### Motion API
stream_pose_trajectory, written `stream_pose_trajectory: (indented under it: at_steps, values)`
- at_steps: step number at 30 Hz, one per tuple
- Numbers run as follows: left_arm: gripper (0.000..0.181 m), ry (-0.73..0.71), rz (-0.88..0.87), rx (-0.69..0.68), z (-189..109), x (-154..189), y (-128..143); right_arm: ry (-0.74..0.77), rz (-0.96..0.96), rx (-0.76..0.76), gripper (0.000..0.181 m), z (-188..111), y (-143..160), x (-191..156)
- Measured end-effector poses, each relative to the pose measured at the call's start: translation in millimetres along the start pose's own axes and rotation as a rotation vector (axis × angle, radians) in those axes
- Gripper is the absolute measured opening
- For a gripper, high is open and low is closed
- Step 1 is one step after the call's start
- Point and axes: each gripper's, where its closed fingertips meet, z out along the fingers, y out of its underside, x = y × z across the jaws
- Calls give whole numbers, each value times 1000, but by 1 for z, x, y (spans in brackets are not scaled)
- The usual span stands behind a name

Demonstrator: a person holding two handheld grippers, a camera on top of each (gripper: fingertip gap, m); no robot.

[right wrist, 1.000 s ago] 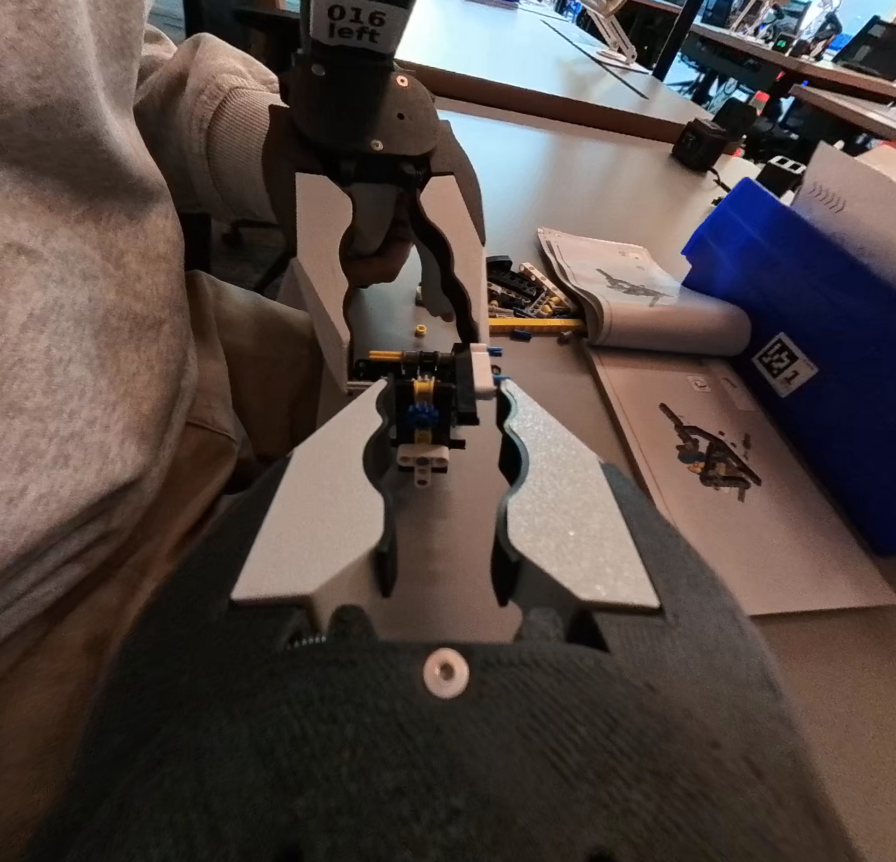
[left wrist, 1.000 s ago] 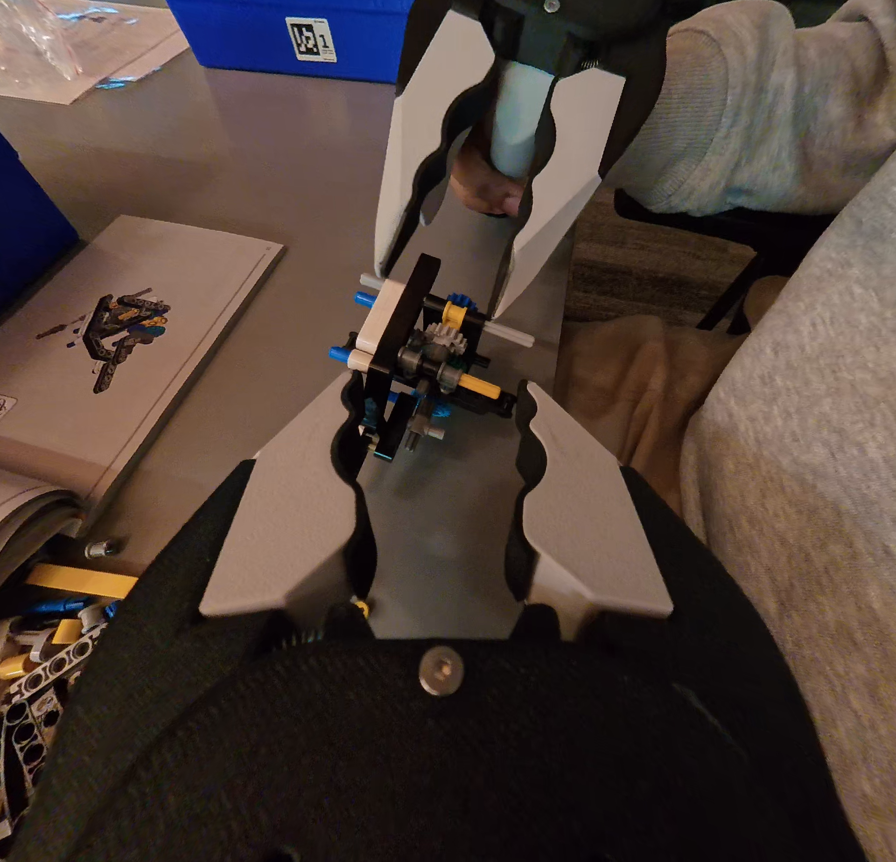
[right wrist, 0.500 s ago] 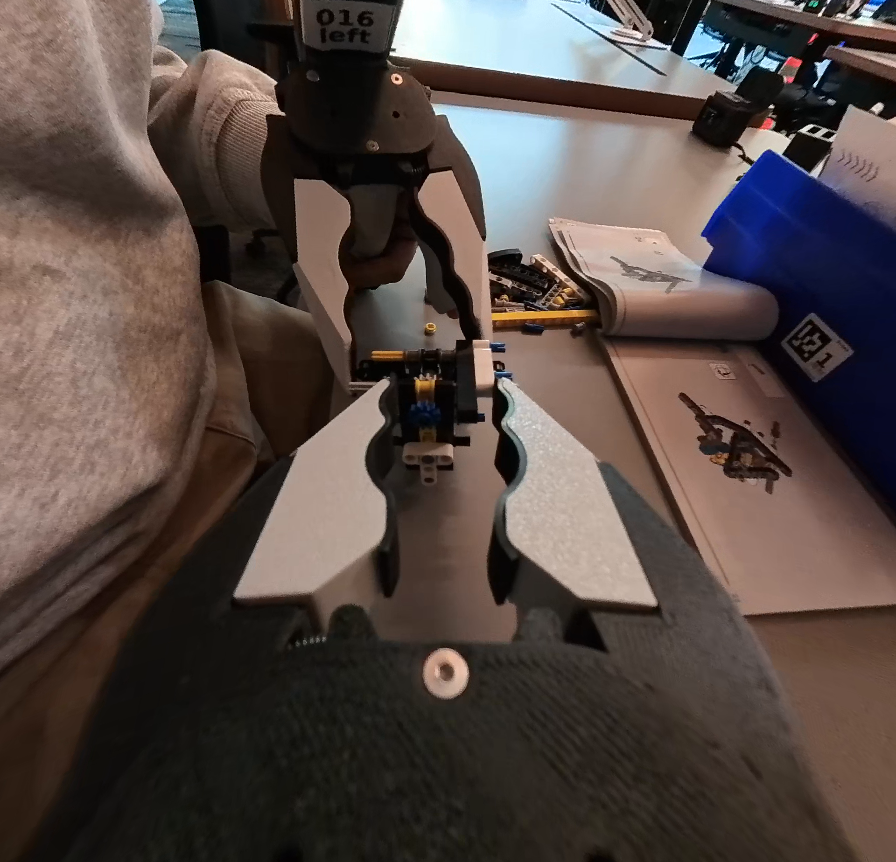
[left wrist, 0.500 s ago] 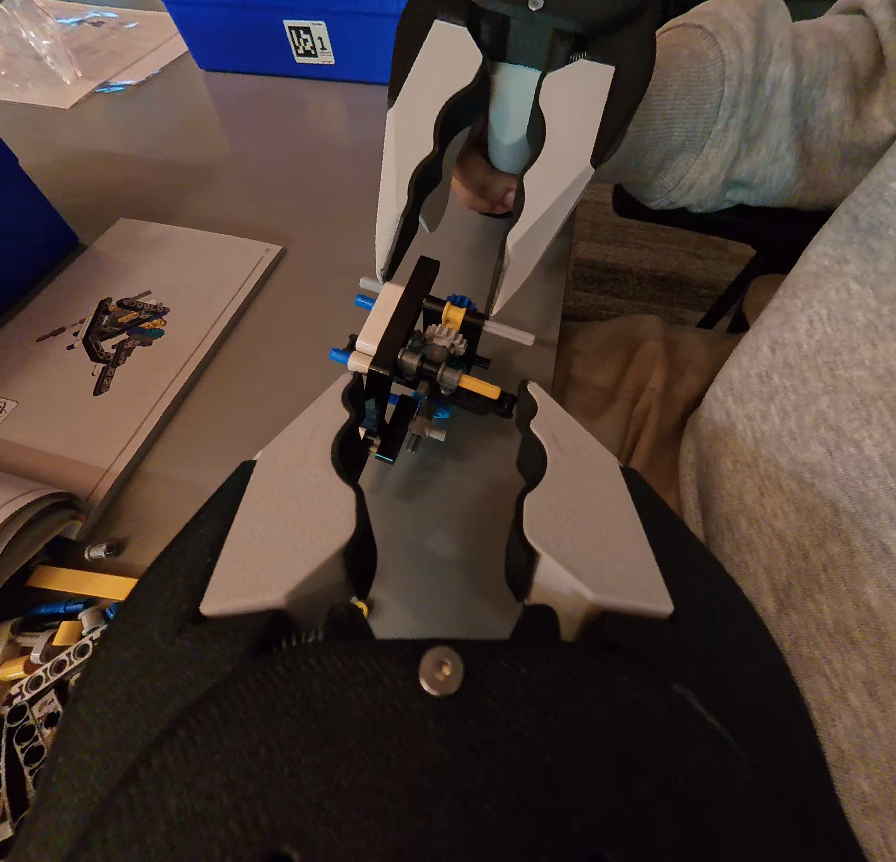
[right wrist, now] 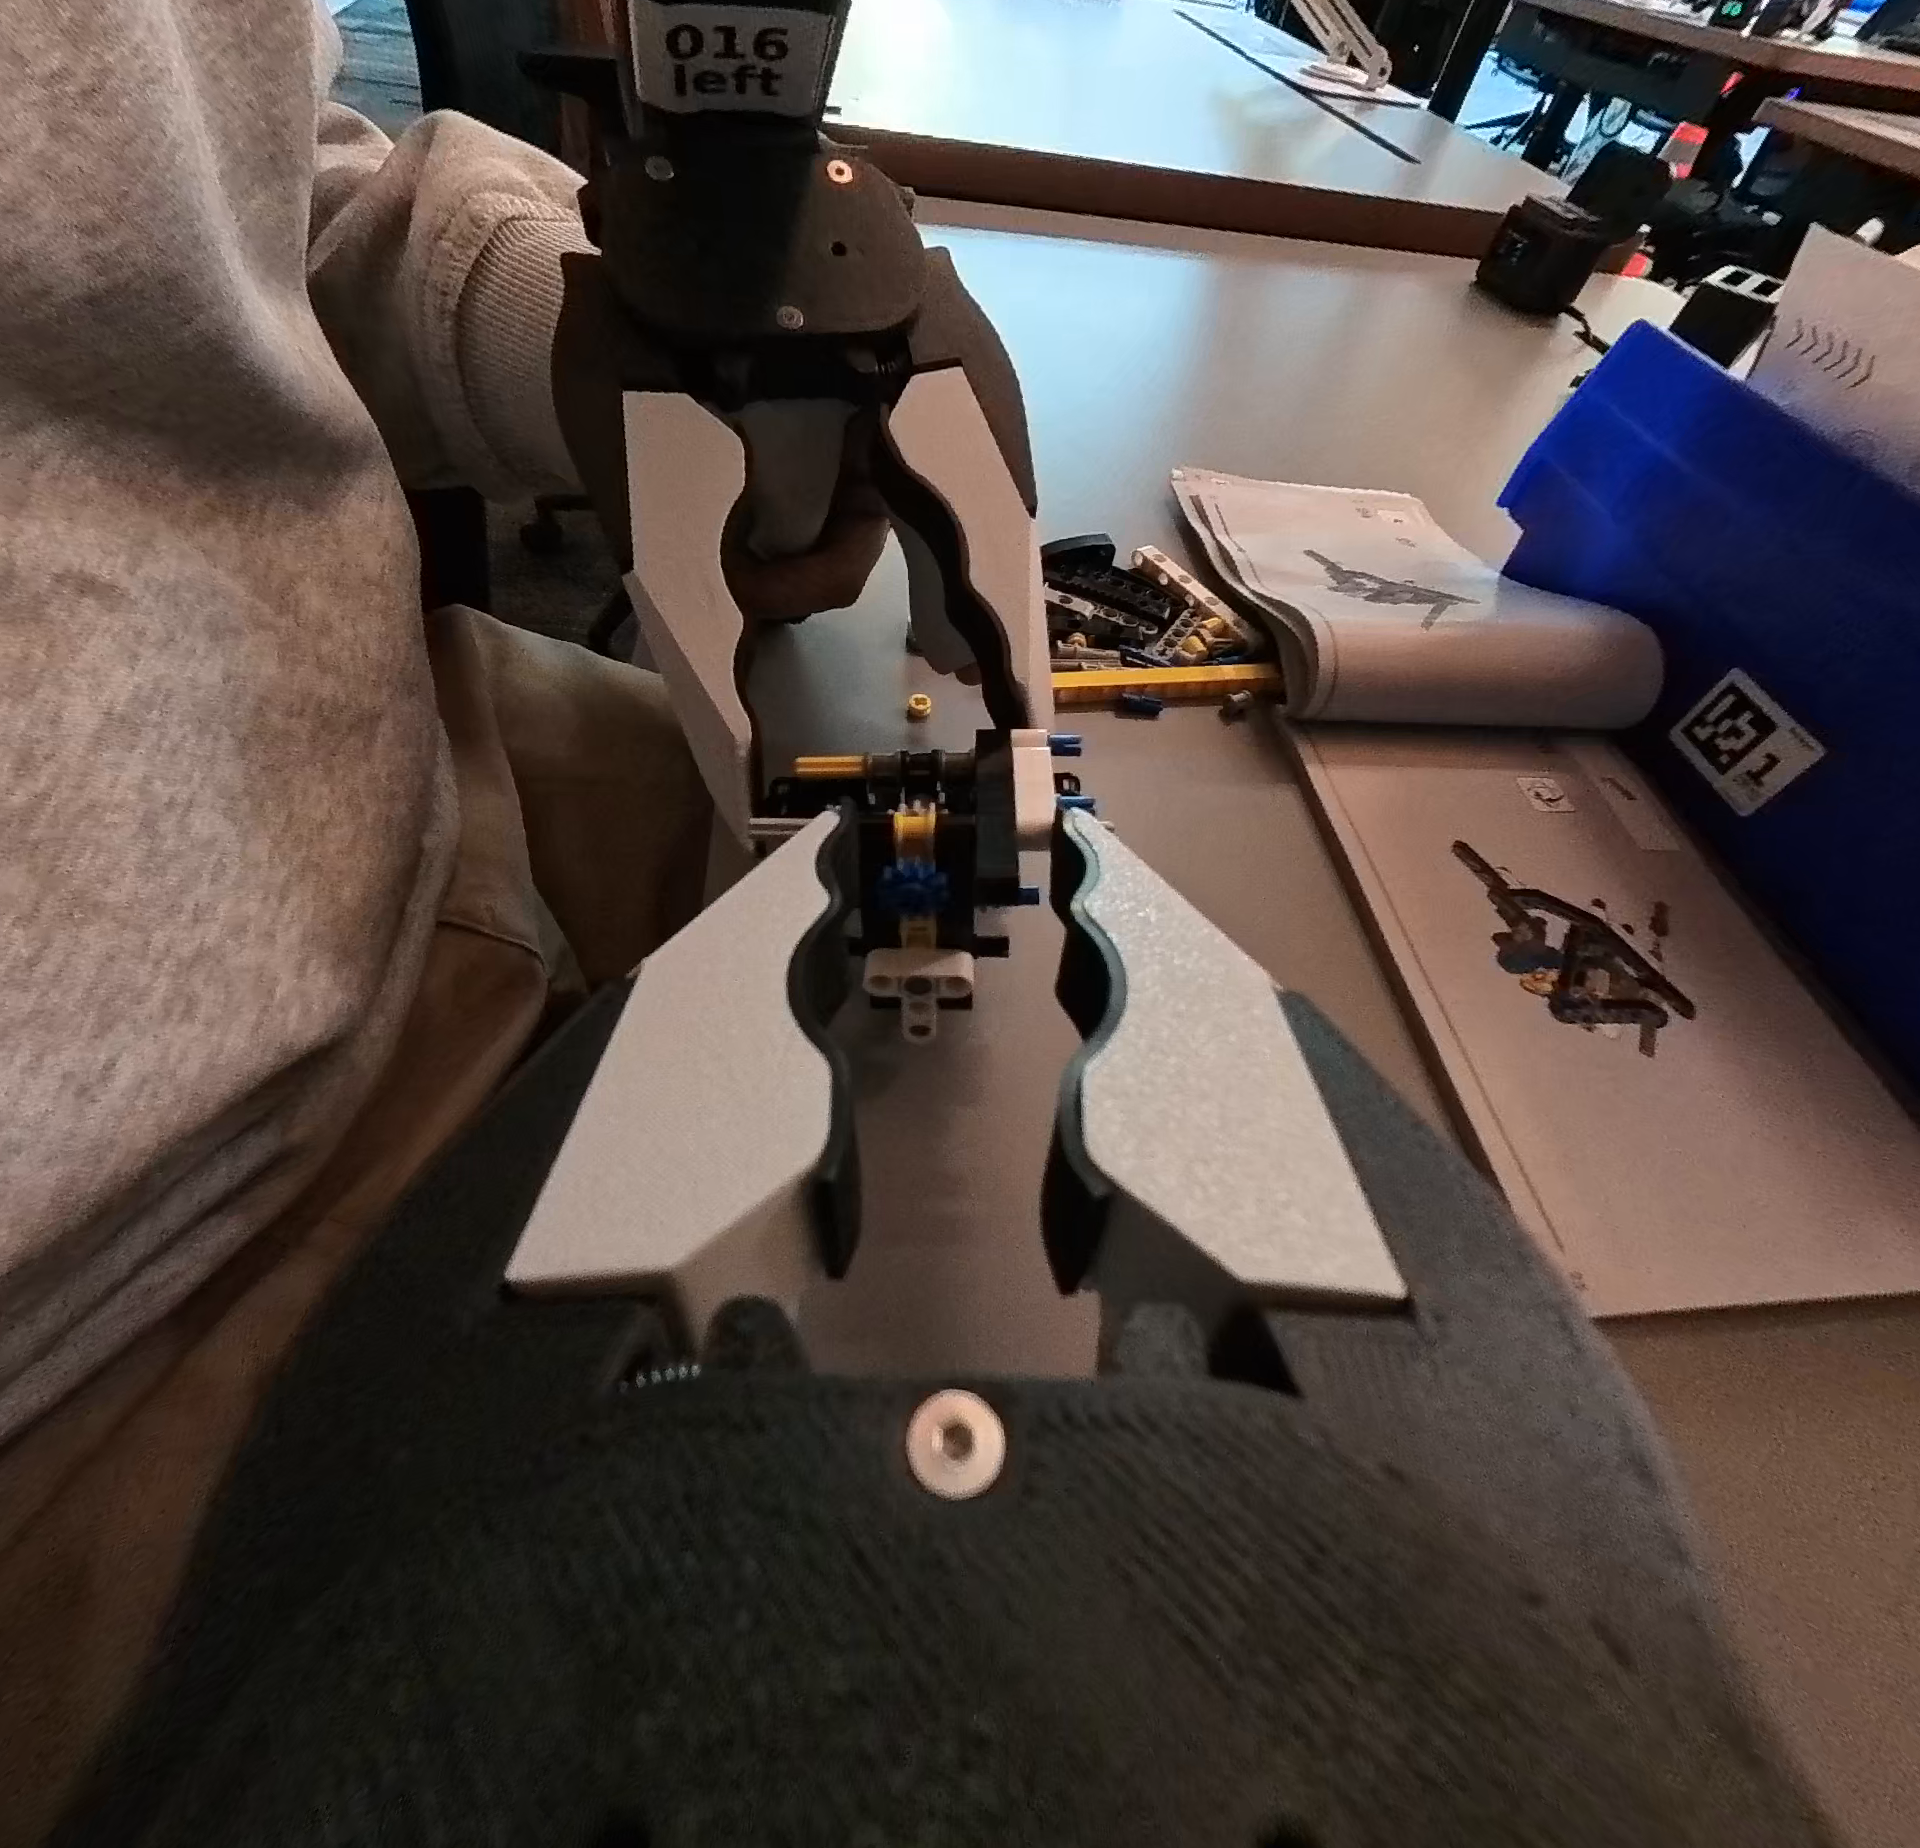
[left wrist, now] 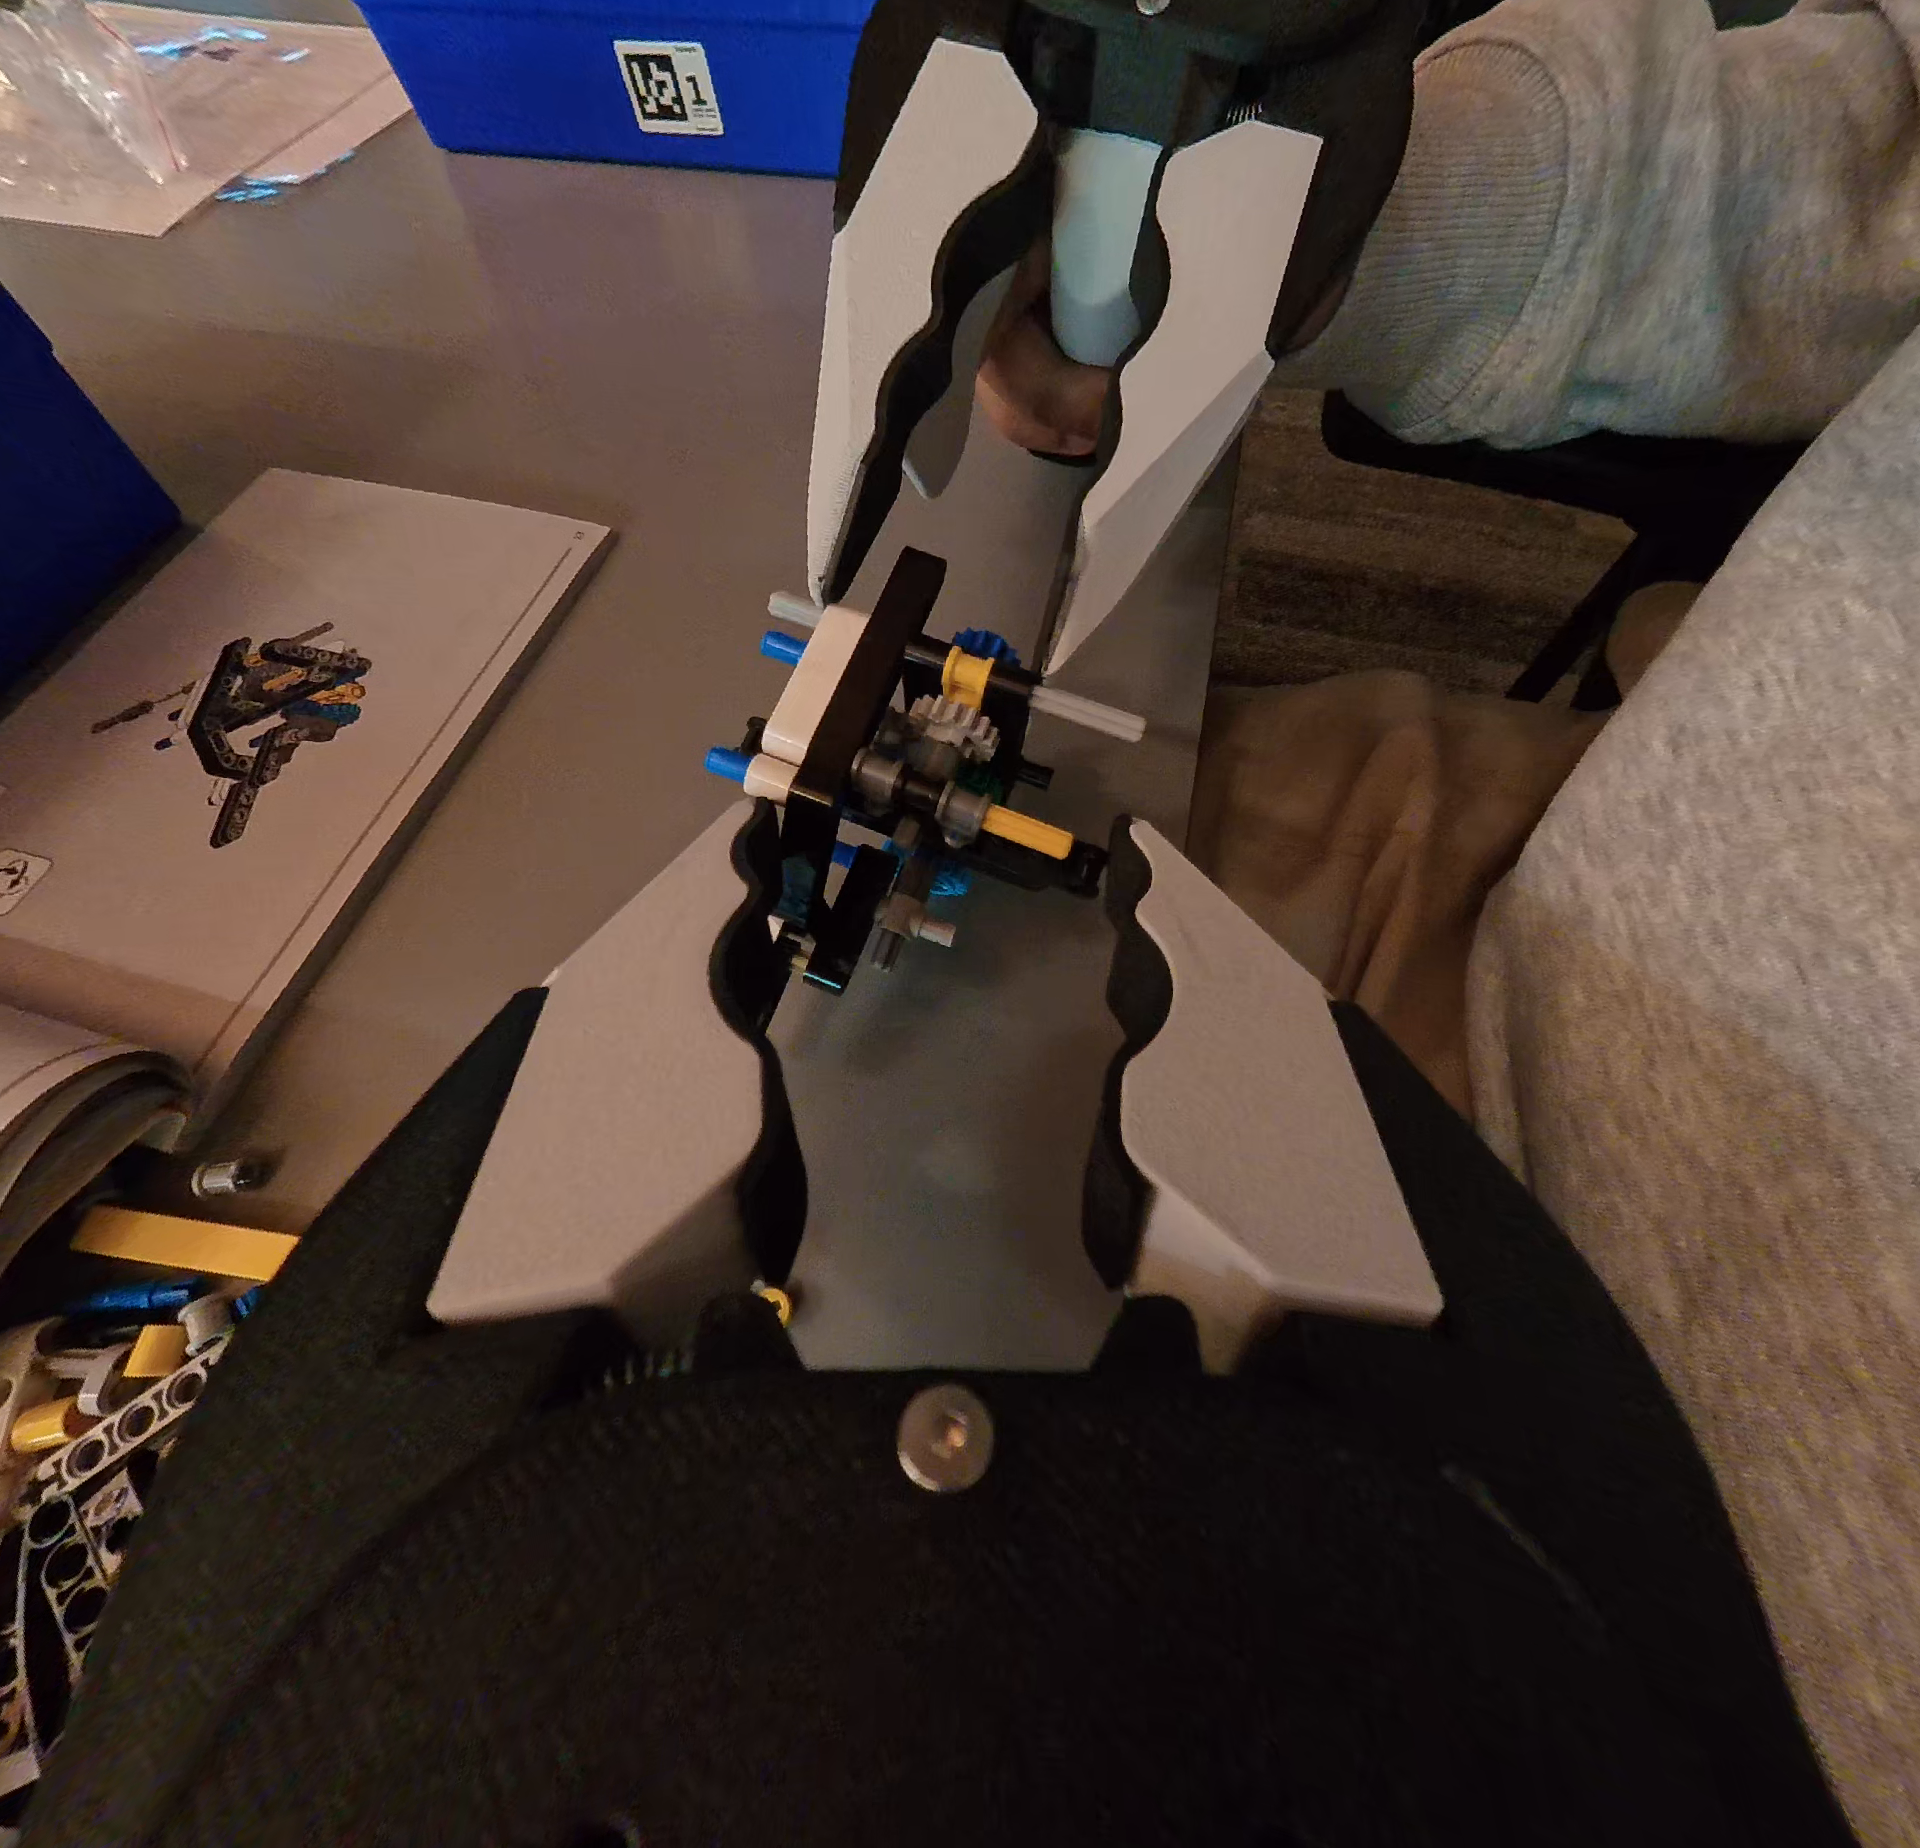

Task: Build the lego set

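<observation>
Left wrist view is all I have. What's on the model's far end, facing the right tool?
Observer: A white piece with holes sticks out at the bottom of the model, just below a blue gear.
Operator: Is the right tool clamped on it?
Observer: The right tool has a fingertip on each side of the model at about the gear's height. I cannot tell whether they press on it.
Operator: Anything past the bin I can't see?
Observer: A small black box sits near the table's far edge.
</observation>
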Motion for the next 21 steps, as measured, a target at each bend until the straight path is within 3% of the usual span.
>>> stream_pose_trajectory:
  at_steps: [1, 10, 15, 21]
  values:
    - [61, 0, 0, 0, 0, 0, 0, 0, 0, 0, 37, 0, 0, 0]
    - [61, 0, -5, 2, 0, -1, 0, 16, -38, 0, 38, 0, -1, 2]
    - [62, 6, 0, 1, 0, 0, 0, 83, -33, 16, 66, -1, -1, 13]
    - [61, 20, 12, 1, 0, 3, -1, 0, 17, 16, 57, 1, 1, 5]
